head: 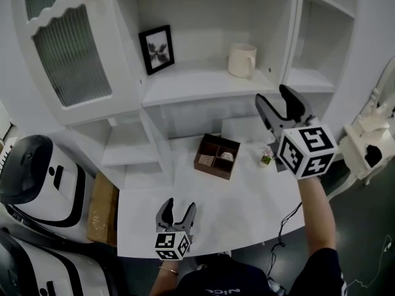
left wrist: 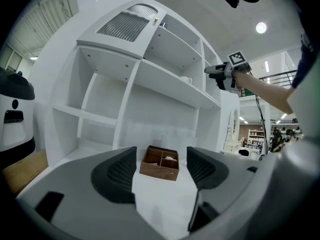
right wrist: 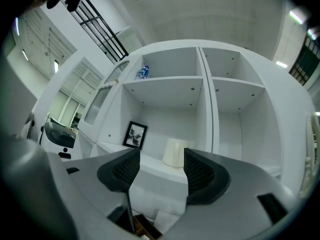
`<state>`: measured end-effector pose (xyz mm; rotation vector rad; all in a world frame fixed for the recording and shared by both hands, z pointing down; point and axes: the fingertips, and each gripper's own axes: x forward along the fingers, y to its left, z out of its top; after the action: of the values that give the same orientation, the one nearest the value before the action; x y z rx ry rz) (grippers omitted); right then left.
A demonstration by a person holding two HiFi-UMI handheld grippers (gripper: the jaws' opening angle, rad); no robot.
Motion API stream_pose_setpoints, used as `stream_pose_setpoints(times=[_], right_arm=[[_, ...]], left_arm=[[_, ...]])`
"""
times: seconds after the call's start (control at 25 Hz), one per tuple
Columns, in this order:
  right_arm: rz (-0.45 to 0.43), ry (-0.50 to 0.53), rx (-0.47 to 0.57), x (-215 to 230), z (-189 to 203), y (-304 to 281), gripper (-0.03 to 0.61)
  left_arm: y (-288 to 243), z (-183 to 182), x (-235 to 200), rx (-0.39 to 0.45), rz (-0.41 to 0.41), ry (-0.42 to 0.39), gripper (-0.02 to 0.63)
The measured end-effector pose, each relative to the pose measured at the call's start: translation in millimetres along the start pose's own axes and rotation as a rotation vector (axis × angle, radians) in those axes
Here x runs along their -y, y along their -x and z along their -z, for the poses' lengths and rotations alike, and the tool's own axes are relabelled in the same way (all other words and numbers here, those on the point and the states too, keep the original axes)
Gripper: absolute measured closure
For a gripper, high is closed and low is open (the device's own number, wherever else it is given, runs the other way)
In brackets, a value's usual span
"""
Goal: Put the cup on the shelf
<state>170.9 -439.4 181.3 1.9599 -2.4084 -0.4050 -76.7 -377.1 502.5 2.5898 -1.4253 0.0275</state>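
— Two grippers, and holding anything?
— Holding nothing. For the left gripper (head: 178, 207): jaws spread wide with only bare counter (head: 247, 202) between them, low over the near edge, facing the wooden box (head: 216, 156). For the right gripper (head: 273, 98): jaws likewise apart and empty, raised in front of the shelf (head: 197, 85), aimed at the cup (head: 242, 60) yet clearly short of touching it.
— And as for the cup?
— Stands upright on the middle shelf, to the right of the framed picture (head: 156, 49) and apart from it, handle turned rightward in the head view. Rests on the board alone, free of both grippers.
— Looks finished, then?
— Looks so, judging by the placement: set down, let go, steady on a flat board, back from the front edge.
— Anything left to do?
— Little, probably: drawing the right gripper back and down toward the counter, with care to avoid clipping the shelf's front edge or the upright beside it. No call to touch the cup.
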Motion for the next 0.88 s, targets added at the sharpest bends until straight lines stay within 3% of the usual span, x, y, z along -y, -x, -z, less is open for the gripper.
stream_pose_setpoints(times=[0.4, 0.88], right_arm=[[-0.016, 0.115, 0.006, -48.7, 27.2, 42.2, 0.305], [-0.025, 0.112, -0.017, -90.1, 81.6, 70.4, 0.305]], left_arm=[[8.9, -0.7, 13.5, 0.008, 0.037, -0.014, 0.301], [18.7, -0.2, 14.5, 0.02, 0.051, -0.023, 0.301]])
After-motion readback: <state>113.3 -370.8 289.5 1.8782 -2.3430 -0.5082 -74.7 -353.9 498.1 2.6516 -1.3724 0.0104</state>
